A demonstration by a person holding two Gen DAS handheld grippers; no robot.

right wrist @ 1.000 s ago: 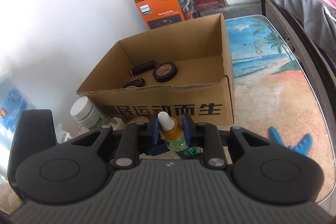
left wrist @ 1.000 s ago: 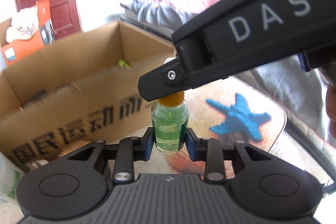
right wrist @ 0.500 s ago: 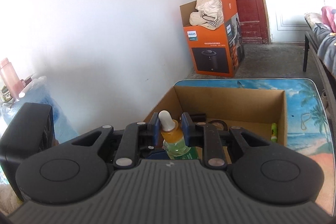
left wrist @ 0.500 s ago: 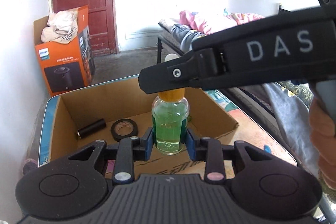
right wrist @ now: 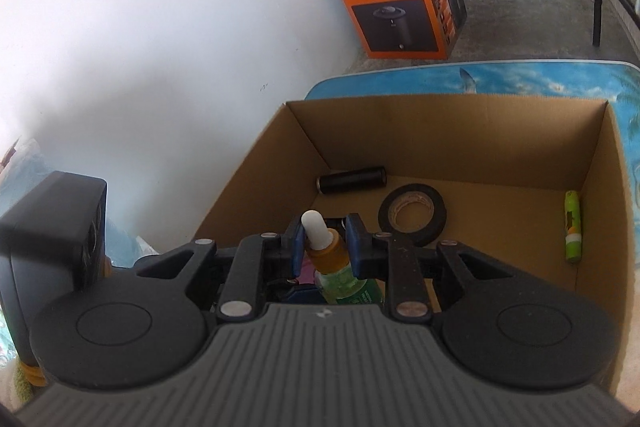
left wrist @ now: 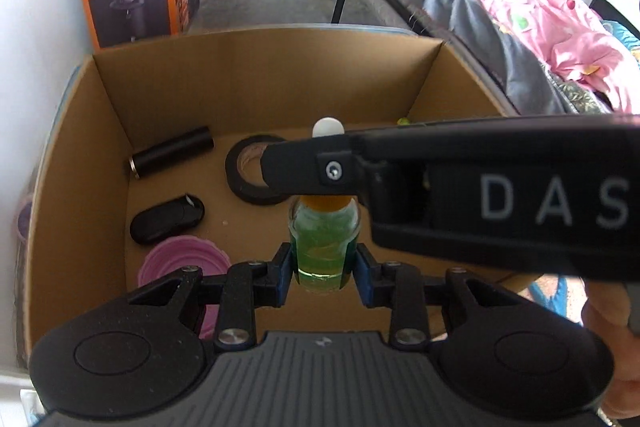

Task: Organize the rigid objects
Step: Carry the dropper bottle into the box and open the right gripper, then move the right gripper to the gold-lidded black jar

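Observation:
A small dropper bottle (left wrist: pixel 323 247) of green liquid, with an orange collar and white bulb, hangs over the open cardboard box (left wrist: pixel 264 79). My left gripper (left wrist: pixel 322 277) is shut on the bottle's body. My right gripper (right wrist: pixel 325 247) is shut on its orange neck (right wrist: pixel 328 251), and its black finger crosses the left wrist view (left wrist: pixel 312 171). In the box lie a black cylinder (left wrist: pixel 172 151), a black tape roll (left wrist: pixel 240 171), a black oval case (left wrist: pixel 166 225), a pink lid (left wrist: pixel 180 265) and a green tube (right wrist: pixel 572 225).
The box (right wrist: pixel 600 163) stands on a table with a beach-print top (right wrist: pixel 500 77), close to a white wall on the left. An orange Philips carton (right wrist: pixel 396 7) stands on the floor behind. A bed with pink and grey bedding (left wrist: pixel 512 19) runs along the right.
Both grippers have carried the bottle up from in front of the box wall to above the box's inside. The views now look down into the box.

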